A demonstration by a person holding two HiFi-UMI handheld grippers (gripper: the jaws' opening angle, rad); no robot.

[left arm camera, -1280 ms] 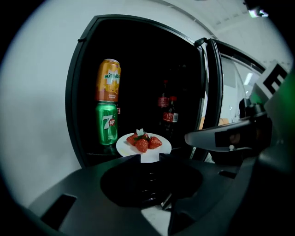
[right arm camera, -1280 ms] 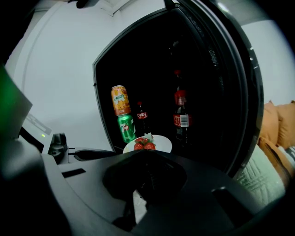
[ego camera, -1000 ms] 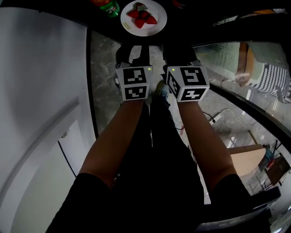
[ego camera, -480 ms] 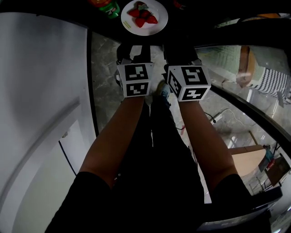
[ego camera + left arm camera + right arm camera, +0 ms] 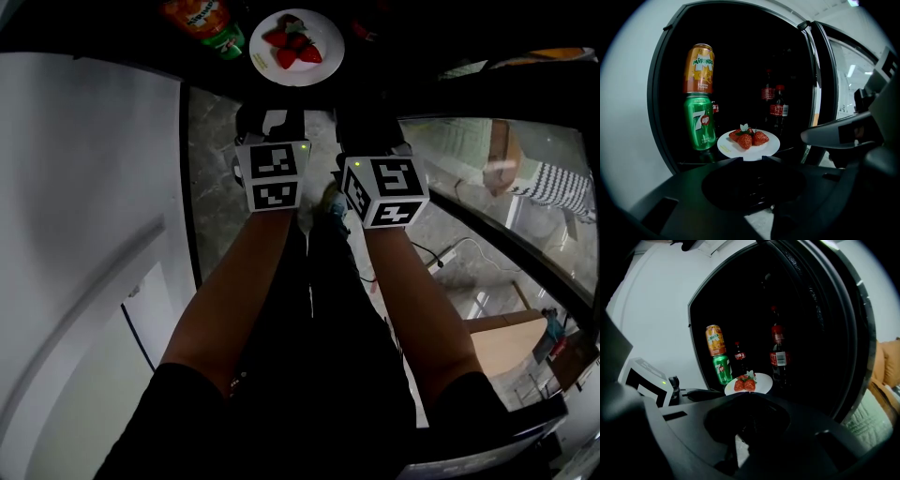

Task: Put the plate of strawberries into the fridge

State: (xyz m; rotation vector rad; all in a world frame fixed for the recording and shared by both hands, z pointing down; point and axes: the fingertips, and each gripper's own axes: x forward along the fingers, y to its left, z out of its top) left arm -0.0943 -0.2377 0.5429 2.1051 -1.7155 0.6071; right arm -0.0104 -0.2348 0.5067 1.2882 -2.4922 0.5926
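The white plate [image 5: 765, 148] with several red strawberries [image 5: 746, 138] rests on a dark fridge shelf, beside the cans. From the head view the plate [image 5: 323, 67] lies at the top, just beyond both grippers. My left gripper [image 5: 750, 159] hangs just short of the plate's near rim, jaws together and holding nothing. My right gripper [image 5: 744, 394] is beside it, also shut and empty, with the plate [image 5: 761, 379] a little ahead. From above, the left gripper [image 5: 272, 120] and right gripper [image 5: 370, 112] sit side by side in the fridge opening.
A green 7up can [image 5: 700, 122] with an orange Mirinda can [image 5: 698, 68] stacked on it stands left of the plate. Cola bottles [image 5: 778, 108] stand behind it. The open glass fridge door [image 5: 843, 333] is on the right, the white fridge side [image 5: 84, 187] on the left.
The head view has tipped up slightly, showing more of the cans. Both grippers stay in about the same place, short of the plate, which has not moved on its shelf.
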